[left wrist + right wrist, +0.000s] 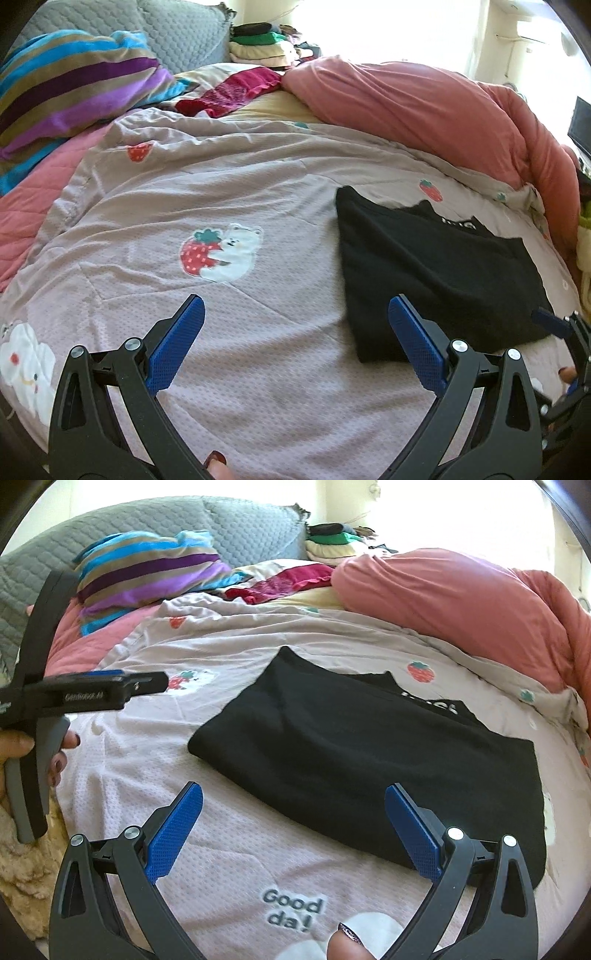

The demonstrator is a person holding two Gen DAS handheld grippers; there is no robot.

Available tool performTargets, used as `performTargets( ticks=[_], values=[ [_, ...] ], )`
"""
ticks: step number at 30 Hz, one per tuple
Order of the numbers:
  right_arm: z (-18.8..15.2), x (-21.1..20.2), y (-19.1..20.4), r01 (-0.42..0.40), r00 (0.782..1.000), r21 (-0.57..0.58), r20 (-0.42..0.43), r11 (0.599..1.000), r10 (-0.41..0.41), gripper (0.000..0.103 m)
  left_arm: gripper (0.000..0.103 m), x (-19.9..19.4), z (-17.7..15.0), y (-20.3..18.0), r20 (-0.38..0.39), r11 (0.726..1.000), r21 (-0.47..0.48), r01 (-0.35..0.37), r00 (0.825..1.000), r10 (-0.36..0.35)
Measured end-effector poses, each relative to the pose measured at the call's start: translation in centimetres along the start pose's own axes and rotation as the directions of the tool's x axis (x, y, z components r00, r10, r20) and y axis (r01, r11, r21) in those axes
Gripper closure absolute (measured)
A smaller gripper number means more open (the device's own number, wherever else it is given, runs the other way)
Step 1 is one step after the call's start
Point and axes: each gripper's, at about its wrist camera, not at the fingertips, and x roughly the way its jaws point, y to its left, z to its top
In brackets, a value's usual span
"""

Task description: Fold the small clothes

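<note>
A black garment (436, 273) lies folded flat on the pale pink strawberry-print bedcover (258, 206), to the right in the left wrist view. It fills the middle of the right wrist view (354, 753), with white lettering near its far edge. My left gripper (295, 332) is open and empty, hovering over the bedcover just left of the garment's near corner. My right gripper (293, 819) is open and empty, just above the garment's near edge. The left gripper also shows from the side at the left of the right wrist view (110, 686).
A striped cushion (74, 85) and grey quilted pillows (177, 33) lie at the head of the bed. A rolled pink duvet (424, 107) runs along the far right. A red garment (229, 92) and a pile of folded clothes (266, 44) sit behind.
</note>
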Motion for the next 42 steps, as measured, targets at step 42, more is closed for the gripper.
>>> performTargets(
  ticks=[42],
  values=[
    [1.9, 12.5, 5.3, 0.310, 0.946, -0.344, 0.016, 0.887, -0.324, 0.005, 0.010, 14.5, 9.2, -2.2, -0.171, 0.995, -0.074, 0.072, 0.982, -0.084]
  ],
)
